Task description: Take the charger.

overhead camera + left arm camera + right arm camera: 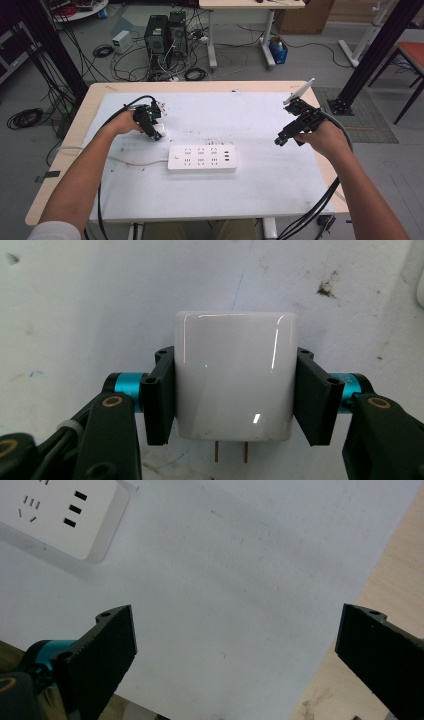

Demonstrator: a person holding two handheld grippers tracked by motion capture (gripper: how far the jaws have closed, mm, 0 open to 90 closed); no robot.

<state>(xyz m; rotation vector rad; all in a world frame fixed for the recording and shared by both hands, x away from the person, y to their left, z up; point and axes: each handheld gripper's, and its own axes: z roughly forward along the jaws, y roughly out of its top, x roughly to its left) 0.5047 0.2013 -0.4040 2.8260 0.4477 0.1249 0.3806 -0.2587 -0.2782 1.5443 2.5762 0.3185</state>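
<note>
The left gripper (156, 131) sits over the left part of the white sheet (260, 185) that covers the table (95, 95), just behind the left end of the power strip (201, 158); its jaws are clamped on a white plug-in charger (235, 375), one black pad pressed flat against each side of the glossy block. In the left gripper view the charger fills the space between the pads, and its two metal prongs (231, 452) stick out from the lower edge, toward the camera (the sheet behind it is scuffed with small dark marks); in the high view the charger (159, 133) shows as a small white shape at the jaw tips, close to the sheet, though whether it rests on the sheet I cannot tell.

The right gripper (288, 137) hovers above the right side of the sheet, well apart from the power strip; its jaws stand wide apart with nothing between them, and in the right gripper view bare sheet lies between the two black pads, with one end of the power strip (60, 515) at the upper left and the wooden table edge (395, 580) at the right.

The power strip lies flat near the middle of the sheet, its white cord (135, 162) running off to the left.
</note>
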